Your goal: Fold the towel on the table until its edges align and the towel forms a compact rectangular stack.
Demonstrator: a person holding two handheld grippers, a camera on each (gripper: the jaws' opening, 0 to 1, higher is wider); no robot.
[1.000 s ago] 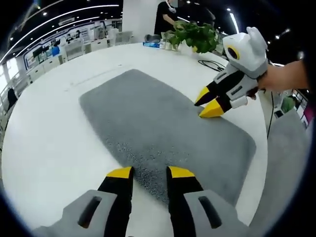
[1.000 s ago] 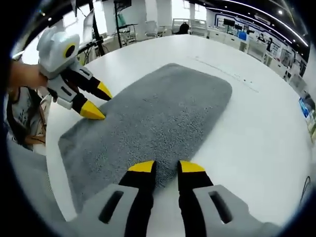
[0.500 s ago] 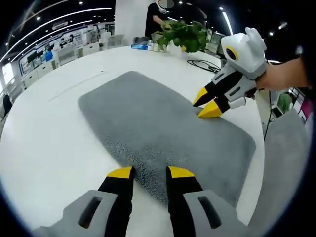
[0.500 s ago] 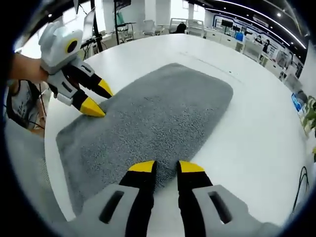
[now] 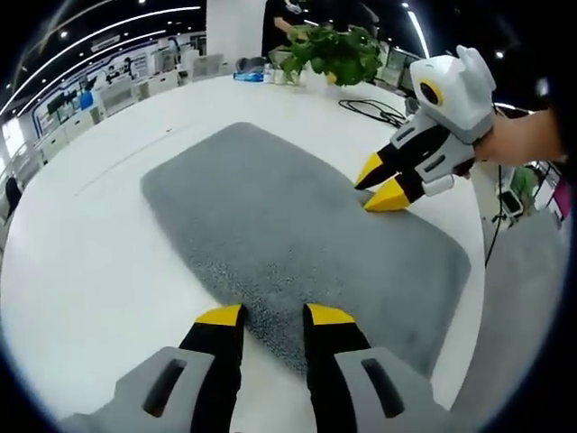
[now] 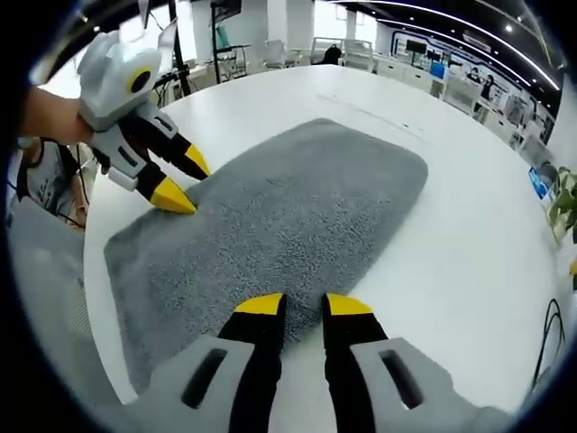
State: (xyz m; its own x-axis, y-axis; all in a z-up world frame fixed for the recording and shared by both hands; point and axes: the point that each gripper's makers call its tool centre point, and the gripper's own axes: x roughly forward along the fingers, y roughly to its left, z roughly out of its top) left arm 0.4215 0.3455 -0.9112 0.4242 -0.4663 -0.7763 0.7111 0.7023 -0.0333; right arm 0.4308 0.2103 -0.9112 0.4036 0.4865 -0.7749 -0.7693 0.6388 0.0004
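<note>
A grey towel (image 5: pixel 297 239) lies spread flat and unfolded on the round white worktop (image 5: pixel 81 262), one long rectangle with rounded corners and no fold in it yet. The left gripper (image 5: pixel 273 315) sits at one long edge, its yellow-tipped jaws apart with the towel's hem lying between and just under the tips, not yet pinched. The right gripper (image 6: pixel 293 304) stands the same way at the opposite long edge, jaws apart over the hem. Each gripper also appears in the other's view, tips touching or just above the pile at its own edge. The towel looks thick and plush, a soft, limp cloth that should be light but will sag and drape wherever it is not held, and its deep pile should give the jaws good friction. It would be best taken at the hem near two corners of one short end, so the lifted edge stays straight and can be laid over to meet the far edge; a grip in mid-edge would likely let the corners droop and the edges misalign. A potted plant (image 5: pixel 335 51) and a black cable (image 5: pixel 374 110) sit at the far side of the worktop, well apart from the towel.
</note>
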